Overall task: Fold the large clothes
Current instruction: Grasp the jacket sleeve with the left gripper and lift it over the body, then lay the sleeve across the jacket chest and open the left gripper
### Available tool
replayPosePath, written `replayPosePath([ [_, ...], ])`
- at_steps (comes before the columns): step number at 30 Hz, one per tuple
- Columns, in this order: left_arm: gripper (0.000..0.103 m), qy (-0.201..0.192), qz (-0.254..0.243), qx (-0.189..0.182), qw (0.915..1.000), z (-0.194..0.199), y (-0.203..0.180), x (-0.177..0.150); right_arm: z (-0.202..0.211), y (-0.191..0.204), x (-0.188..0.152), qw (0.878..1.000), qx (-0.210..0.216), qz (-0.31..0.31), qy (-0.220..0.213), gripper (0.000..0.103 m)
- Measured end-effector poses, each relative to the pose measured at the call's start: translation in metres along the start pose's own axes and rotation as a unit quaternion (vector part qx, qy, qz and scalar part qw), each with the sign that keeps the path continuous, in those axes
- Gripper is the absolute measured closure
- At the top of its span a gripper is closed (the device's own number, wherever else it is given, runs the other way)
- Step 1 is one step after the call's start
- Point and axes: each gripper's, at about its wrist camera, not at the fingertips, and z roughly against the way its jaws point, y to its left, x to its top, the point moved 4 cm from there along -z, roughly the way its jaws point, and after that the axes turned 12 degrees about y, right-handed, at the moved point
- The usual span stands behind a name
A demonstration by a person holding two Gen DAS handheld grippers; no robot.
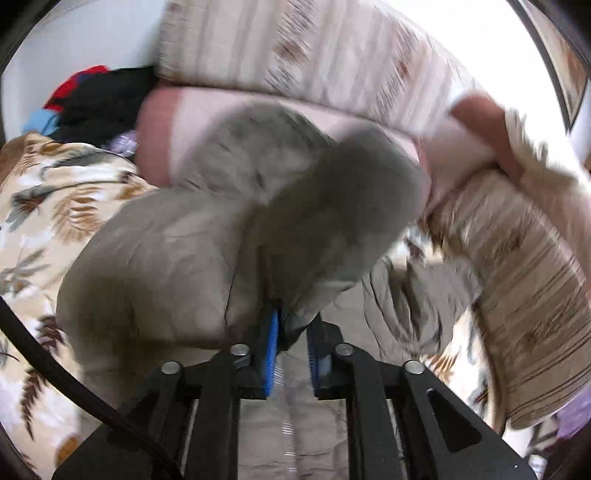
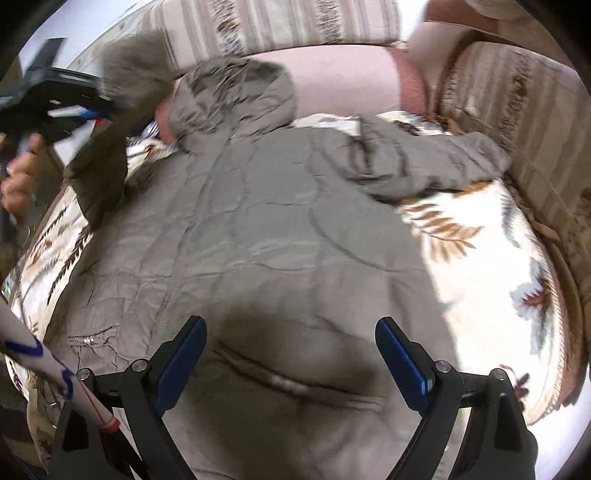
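Note:
A grey-olive quilted hooded jacket (image 2: 266, 236) lies spread on a leaf-patterned blanket (image 2: 491, 280). Its fur-trimmed hood (image 2: 236, 88) points to the far side and one sleeve (image 2: 424, 166) lies bent to the right. My left gripper (image 1: 291, 332) is shut on the jacket's other sleeve (image 1: 207, 240) and holds it lifted; it also shows at the far left of the right wrist view (image 2: 70, 110), with the sleeve hanging from it. My right gripper (image 2: 290, 354) is open, low over the jacket's lower part near a zipped pocket (image 2: 295, 384), holding nothing.
A striped sofa back (image 2: 295, 22) and armrest (image 2: 524, 122) border the blanket. A pile of dark, red and blue clothes (image 1: 92, 99) lies at the far left corner. A pink cushion (image 2: 351, 77) sits behind the hood.

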Motion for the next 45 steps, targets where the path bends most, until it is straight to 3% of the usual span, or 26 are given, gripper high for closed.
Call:
replayPosePath([
  [2,0.065,0.023,-0.017,0.019,0.9994,-0.020,-0.025,-0.015,0.006,-0.019,-0.006,1.000,-0.001,-0.021,-0.004,0.008],
  [6,0.057,0.020,-0.051,0.040,0.9977,-0.020,-0.055,-0.050,0.009,-0.051,-0.019,0.998,0.010,-0.058,-0.002,0.007],
  [8,0.038,0.003,-0.069,0.072,0.9950,-0.010,-0.058,-0.069,0.008,-0.065,-0.025,0.997,0.012,-0.076,0.001,0.007],
  [10,0.033,-0.016,-0.073,0.104,0.9917,-0.003,-0.052,-0.086,0.007,-0.073,-0.028,0.996,0.018,-0.087,0.002,0.007],
  [16,0.033,-0.033,-0.065,0.188,0.9793,0.010,-0.028,-0.133,-0.003,-0.070,-0.032,0.995,0.033,-0.090,0.015,0.007],
  [20,0.033,-0.017,-0.052,0.195,0.9793,0.009,-0.008,-0.162,-0.008,-0.058,-0.028,0.996,0.035,-0.078,0.024,0.007],
  [24,0.033,-0.005,-0.043,0.173,0.9840,0.006,-0.001,-0.182,-0.008,-0.058,-0.029,0.996,0.030,-0.084,0.030,0.007],
  [30,0.033,0.000,-0.036,0.126,0.9914,0.005,-0.018,-0.195,0.015,-0.097,-0.046,0.990,-0.010,-0.139,0.015,0.007],
  [37,0.033,-0.031,-0.047,0.102,0.9932,0.027,-0.047,-0.206,0.030,-0.114,-0.061,0.986,-0.022,-0.164,0.006,0.007],
  [42,0.032,-0.087,-0.029,0.120,0.9885,0.063,-0.047,-0.210,0.033,-0.099,-0.063,0.989,-0.015,-0.144,0.001,0.007],
  [45,0.023,-0.130,-0.004,0.129,0.9831,0.090,-0.037,-0.214,0.033,-0.086,-0.064,0.991,-0.007,-0.130,-0.003,0.007],
])
